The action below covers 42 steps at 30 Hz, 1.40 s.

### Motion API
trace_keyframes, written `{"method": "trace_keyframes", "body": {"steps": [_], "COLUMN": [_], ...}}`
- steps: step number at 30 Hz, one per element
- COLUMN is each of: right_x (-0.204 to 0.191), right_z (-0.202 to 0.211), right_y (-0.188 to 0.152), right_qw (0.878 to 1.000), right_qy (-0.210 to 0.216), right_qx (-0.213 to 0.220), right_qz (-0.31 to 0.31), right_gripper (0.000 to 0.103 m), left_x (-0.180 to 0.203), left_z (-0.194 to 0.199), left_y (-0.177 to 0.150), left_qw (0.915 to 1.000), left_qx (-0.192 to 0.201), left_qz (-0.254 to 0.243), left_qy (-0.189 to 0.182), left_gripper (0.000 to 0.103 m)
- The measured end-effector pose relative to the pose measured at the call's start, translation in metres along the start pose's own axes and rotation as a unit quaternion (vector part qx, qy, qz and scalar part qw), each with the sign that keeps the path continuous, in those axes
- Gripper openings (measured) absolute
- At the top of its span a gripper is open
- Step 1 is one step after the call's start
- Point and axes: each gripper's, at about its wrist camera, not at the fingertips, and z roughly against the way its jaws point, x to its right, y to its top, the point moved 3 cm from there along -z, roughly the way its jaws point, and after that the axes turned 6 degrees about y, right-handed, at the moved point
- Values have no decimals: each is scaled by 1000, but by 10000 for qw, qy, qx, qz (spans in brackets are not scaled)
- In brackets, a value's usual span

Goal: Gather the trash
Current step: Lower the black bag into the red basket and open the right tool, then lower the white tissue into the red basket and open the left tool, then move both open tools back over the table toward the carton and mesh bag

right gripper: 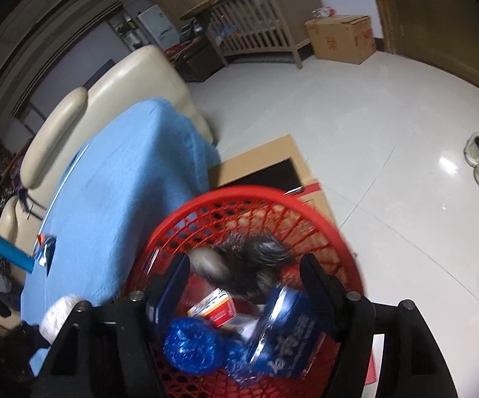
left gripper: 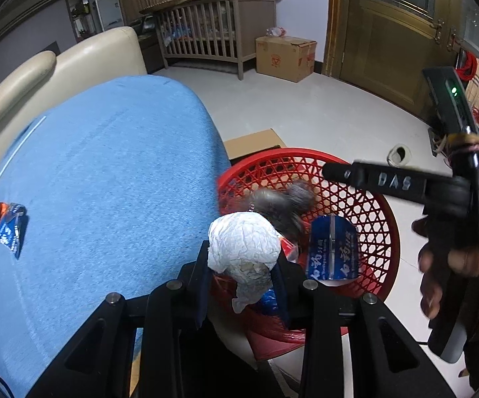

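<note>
Your left hand-held gripper [left gripper: 243, 265] clamped on crumpled white paper wad [left gripper: 242, 245], right hand-held gripper [right gripper: 244, 277] apart over red basket [right gripper: 345, 242], blue box [right gripper: 286, 338] with white Chinese characters inside

Both pics fairly bright w/ soft indoor light. Floor [right gripper: 388, 152] shines, small white glare spot on the right. Corners go dark & round, walls bend at the edges. Red basket [right gripper: 339, 232] & furry thing [right gripper: 249, 265] look smeared. Hand [left gripper: 455, 265] blurry too.
</note>
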Motion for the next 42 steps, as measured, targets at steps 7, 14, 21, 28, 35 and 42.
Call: {"method": "trace_keyframes", "body": {"steps": [7,14,21,28,35,42], "right_x": [13,14,1,-49,-118,-201], "right_z": [14,38,53,29,2,-30], "right_y": [0,5,16,9,-7,-34], "right_qw": [9994,9978,9963,9990,9971,9852], "right_qy": [-146,-304,-366,-99,224,550], "right_qx": [164,470,699,428,107,-394], "right_qz": [-277,-348,-352,44,726,1577], "right_gripper": [72,72,72,72,72,72], "left_x": [14,23,-30,-112,-173,-230], "left_z": [-10,-28,-3,22,33,47], "left_y": [10,28,30,0,-58,-103], "left_qw": [9995,9985,9972,9870,9721,9514], "left_qx": [-36,-226,60,189,64,88], "left_qz": [-103,-148,550,1590,2319,3016], "left_qy": [-287,-473,-501,-106,359,619], "left_gripper": [35,69,73,74,75,75]}}
